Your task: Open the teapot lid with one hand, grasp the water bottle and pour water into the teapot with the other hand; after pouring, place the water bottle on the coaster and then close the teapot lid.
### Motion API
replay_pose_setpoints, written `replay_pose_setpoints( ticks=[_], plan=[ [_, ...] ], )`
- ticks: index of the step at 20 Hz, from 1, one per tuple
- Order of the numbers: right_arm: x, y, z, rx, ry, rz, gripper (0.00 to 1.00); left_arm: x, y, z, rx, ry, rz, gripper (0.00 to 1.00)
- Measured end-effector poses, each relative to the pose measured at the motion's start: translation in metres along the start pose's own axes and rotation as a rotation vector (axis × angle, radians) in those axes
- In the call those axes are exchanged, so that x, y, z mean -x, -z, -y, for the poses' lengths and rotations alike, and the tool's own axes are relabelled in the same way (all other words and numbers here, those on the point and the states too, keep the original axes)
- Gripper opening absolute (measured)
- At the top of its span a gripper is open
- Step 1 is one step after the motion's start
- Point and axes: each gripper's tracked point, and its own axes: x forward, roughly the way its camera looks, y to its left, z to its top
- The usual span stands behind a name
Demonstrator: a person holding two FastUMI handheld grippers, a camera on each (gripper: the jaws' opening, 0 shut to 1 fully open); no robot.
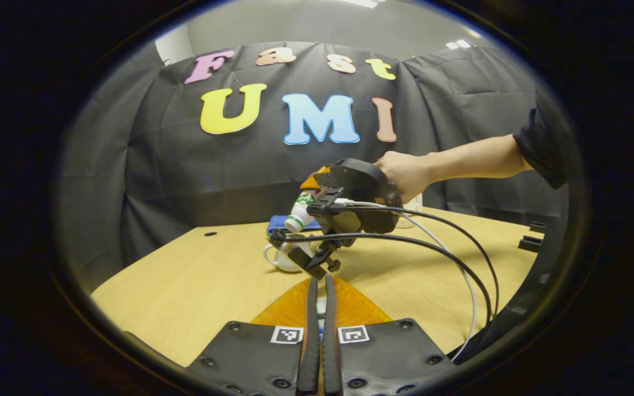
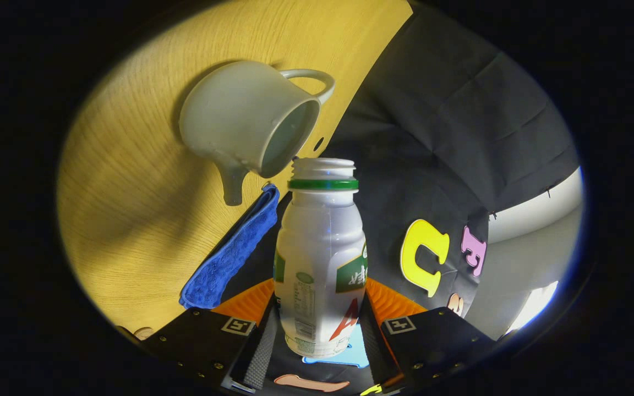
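Water bottle (image 2: 321, 258) pinched in your right gripper (image 2: 317, 324) is tipped beside the open teapot (image 2: 245, 124): bring its mouth over the rim, while your left gripper (image 1: 321, 330), fingers pressed together, hangs back.

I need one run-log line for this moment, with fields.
stage: pouring | right hand-held gripper: shut on water bottle, tilted, mouth at open teapot | left hand-held gripper: closed, contents unclear | blue cloth: on table

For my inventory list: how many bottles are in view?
1. The water bottle is held in the right tongs, uncapped, its mouth close to the open teapot. Part of the table is hidden, so another could be there.
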Motion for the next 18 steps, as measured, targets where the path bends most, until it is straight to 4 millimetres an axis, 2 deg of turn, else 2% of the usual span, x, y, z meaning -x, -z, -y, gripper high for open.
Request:
replay_pose_setpoints(
  ticks=[1, 4, 7, 8, 9, 10, 14, 15, 18],
  plan=[
    [0.0, 0.0, -0.002, -0.012, -0.004, -0.001, 0.67, 0.001, 0.001, -0.001, 0.0, -0.003, 0.0, 0.13],
    [-0.002, 0.001, -0.013, -0.103, -0.053, -0.003, 0.7, 0.001, -0.002, -0.002, 0.001, -0.01, 0.005, 0.13],
    [-0.002, 0.003, -0.027, -0.278, -0.113, -0.016, 0.71, 0.001, -0.003, -0.004, 0.011, -0.019, 0.011, 0.13],
    [-0.002, 0.002, -0.033, -0.342, -0.135, -0.018, 0.71, 0.0, -0.002, -0.005, 0.018, -0.02, 0.01, 0.09],
    [-0.001, 0.001, -0.037, -0.392, -0.156, -0.022, 0.7, -0.001, -0.001, -0.007, 0.026, -0.022, 0.007, 0.09],
    [0.001, 0.0, -0.04, -0.434, -0.17, -0.027, 0.7, -0.002, 0.0, -0.008, 0.035, -0.024, 0.005, 0.13],
    [0.007, -0.009, -0.047, -0.636, -0.207, -0.016, 0.71, -0.006, -0.004, -0.014, 0.046, -0.037, 0.009, 0.13],
    [0.009, -0.011, -0.048, -0.688, -0.215, -0.015, 0.71, -0.006, -0.006, -0.015, 0.047, -0.04, 0.013, 0.09],
    [0.016, -0.014, -0.048, -0.881, -0.231, -0.013, 0.71, -0.011, -0.009, -0.018, 0.057, -0.045, 0.02, 0.13]
  ],
)
